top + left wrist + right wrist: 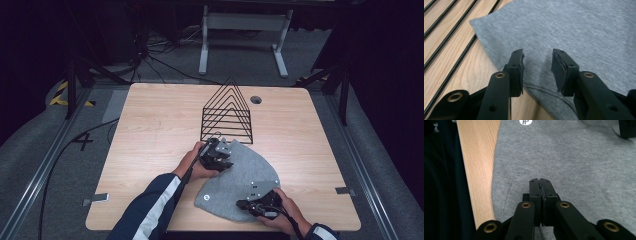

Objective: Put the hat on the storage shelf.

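A soft grey heathered cloth [245, 172], knit-textured and folded into a rounded fan shape, lies on the near half of the pale wood-grain worktop [150, 130], its far corner just in front of a black wire rack [227, 112] of triangular dividers. A small round white tag [207, 198] sits near the cloth's near-left edge; in the right tool view it [525, 122] carries dark lettering too small to read. The left tool [537, 66] hovers over the cloth's seamed edge with its matte black jaws apart, nothing between them. The right tool [541, 185] rests over the cloth near the worktop's front edge, its jaws pressed together; whether they pinch any fabric cannot be told.
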A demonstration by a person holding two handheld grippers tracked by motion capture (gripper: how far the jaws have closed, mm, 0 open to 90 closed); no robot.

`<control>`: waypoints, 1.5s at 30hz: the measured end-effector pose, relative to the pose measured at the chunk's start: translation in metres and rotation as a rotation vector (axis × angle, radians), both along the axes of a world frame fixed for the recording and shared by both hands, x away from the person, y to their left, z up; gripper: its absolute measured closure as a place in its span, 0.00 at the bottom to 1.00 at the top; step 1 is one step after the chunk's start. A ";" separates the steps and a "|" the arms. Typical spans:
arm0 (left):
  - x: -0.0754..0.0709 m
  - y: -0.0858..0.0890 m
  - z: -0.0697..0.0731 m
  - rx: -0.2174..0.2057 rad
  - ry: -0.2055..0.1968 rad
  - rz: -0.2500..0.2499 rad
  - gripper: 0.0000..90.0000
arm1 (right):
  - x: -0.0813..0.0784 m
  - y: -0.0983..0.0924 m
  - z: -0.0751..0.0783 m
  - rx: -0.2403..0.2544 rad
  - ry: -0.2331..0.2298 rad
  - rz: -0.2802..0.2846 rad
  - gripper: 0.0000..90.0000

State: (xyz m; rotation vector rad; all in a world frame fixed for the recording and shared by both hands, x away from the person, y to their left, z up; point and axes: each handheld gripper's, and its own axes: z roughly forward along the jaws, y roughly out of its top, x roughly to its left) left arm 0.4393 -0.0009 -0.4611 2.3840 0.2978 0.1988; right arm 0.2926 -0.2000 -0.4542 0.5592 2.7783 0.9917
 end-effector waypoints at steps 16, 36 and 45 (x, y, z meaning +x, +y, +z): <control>-0.071 0.042 0.009 0.137 0.023 -0.053 0.73 | 0.032 -0.029 0.004 -0.072 -0.073 -0.173 0.99; -0.098 0.032 0.010 0.024 0.045 -0.047 0.55 | 0.088 -0.038 0.007 -0.031 -0.133 -0.336 0.71; -0.042 0.070 0.015 -0.005 0.047 0.159 0.31 | 0.067 -0.056 0.006 -0.034 -0.023 -0.397 0.42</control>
